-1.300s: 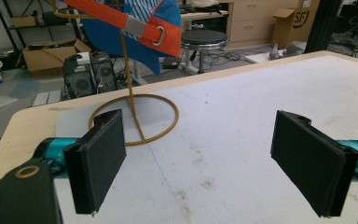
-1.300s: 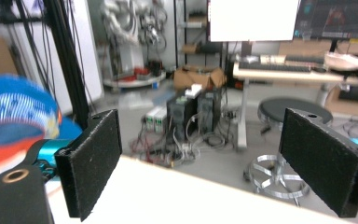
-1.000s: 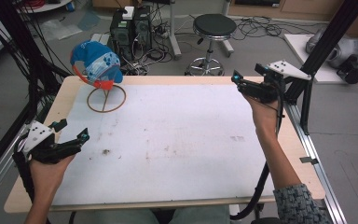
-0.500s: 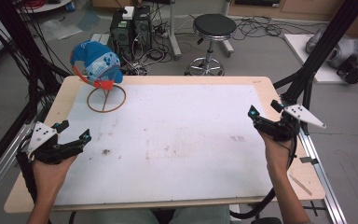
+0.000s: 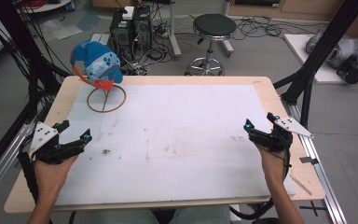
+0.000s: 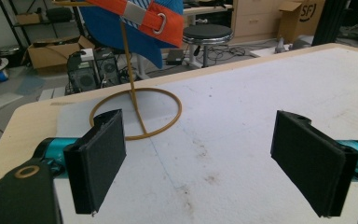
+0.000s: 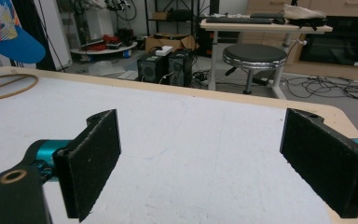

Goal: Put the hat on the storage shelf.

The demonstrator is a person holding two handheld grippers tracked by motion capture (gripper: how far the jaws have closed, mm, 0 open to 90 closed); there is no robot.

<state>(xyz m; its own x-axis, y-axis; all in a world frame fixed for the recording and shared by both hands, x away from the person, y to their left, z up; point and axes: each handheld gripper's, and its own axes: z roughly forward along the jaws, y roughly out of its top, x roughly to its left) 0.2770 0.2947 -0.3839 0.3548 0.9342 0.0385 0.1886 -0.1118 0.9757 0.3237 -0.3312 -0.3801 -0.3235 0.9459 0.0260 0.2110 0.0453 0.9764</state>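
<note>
A blue and orange cap [image 5: 95, 65] hangs on a gold wire stand [image 5: 105, 99] at the table's far left corner. In the left gripper view the cap [image 6: 135, 18] sits atop the stand's ring [image 6: 137, 114], straight ahead of the jaws. My left gripper [image 5: 75, 131] rests low at the table's left side, open, with nothing between its pads [image 6: 98, 163]. At the right side my right gripper [image 5: 259, 123] is held open and empty, its pads [image 7: 91, 161] wide apart. The cap's brim [image 7: 9, 35] shows at the far left of the right gripper view.
A white mat [image 5: 177, 135] covers most of the wooden table [image 5: 168, 80]. Beyond the far edge stand a black stool [image 5: 213, 28] and computer towers [image 5: 130, 25] amid cables. Black frame posts [image 5: 307, 88] rise at the table's right and left.
My right gripper has come down from above the far right corner toward the near right side of the table. The left gripper has barely moved. The cap stays on its stand.
</note>
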